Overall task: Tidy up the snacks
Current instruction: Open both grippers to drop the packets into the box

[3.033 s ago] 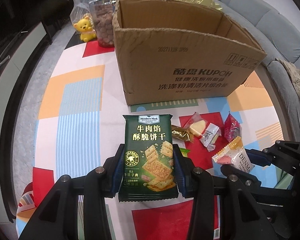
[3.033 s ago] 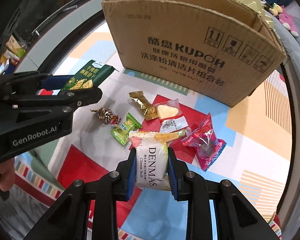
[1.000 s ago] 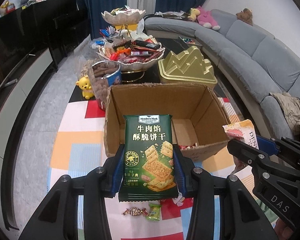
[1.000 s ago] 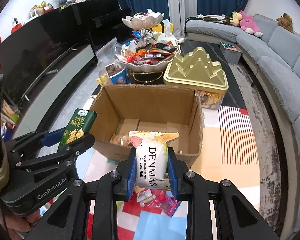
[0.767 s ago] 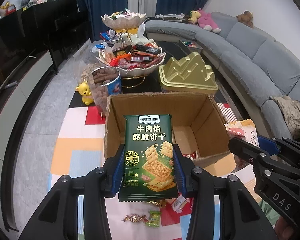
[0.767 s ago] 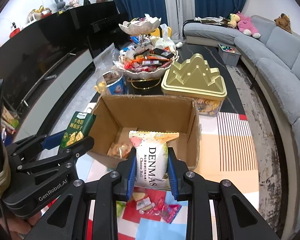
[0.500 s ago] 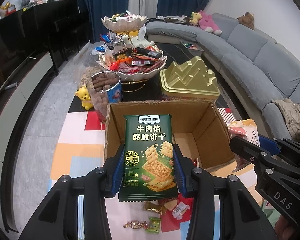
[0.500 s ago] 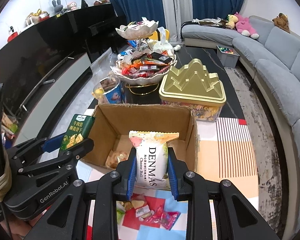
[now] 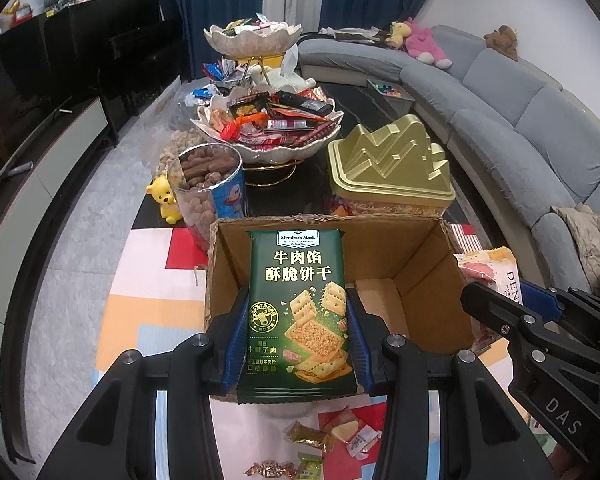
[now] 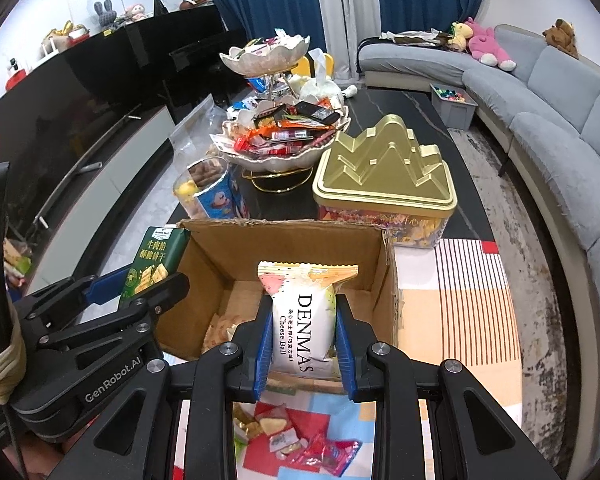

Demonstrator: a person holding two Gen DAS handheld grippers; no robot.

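Observation:
My left gripper (image 9: 296,340) is shut on a dark green cracker packet (image 9: 298,312), held upright over the near wall of an open cardboard box (image 9: 424,276). My right gripper (image 10: 302,336) is shut on a white Denmas cheese ball bag (image 10: 304,320), also upright, above the same box (image 10: 220,260). A few snack packs (image 10: 224,326) lie on the box floor. In the right wrist view the left gripper (image 10: 148,280) with its green packet shows at the left; in the left wrist view the right gripper (image 9: 512,300) with the white bag (image 9: 496,268) shows at the right.
Several small wrapped candies (image 9: 332,436) lie on the colourful mat in front of the box. Behind the box stand a gold mountain-shaped tin (image 9: 388,168), a two-tier bowl stand full of snacks (image 9: 268,120), a clear tub of brown snacks (image 9: 208,192) and a yellow bear toy (image 9: 164,200). A grey sofa (image 9: 520,120) curves along the right.
Both grippers have carried their packets forward over the box; the box now sits lower and nearer in both views, and the candies on the mat have slid toward the bottom edge. Both grips are unchanged.

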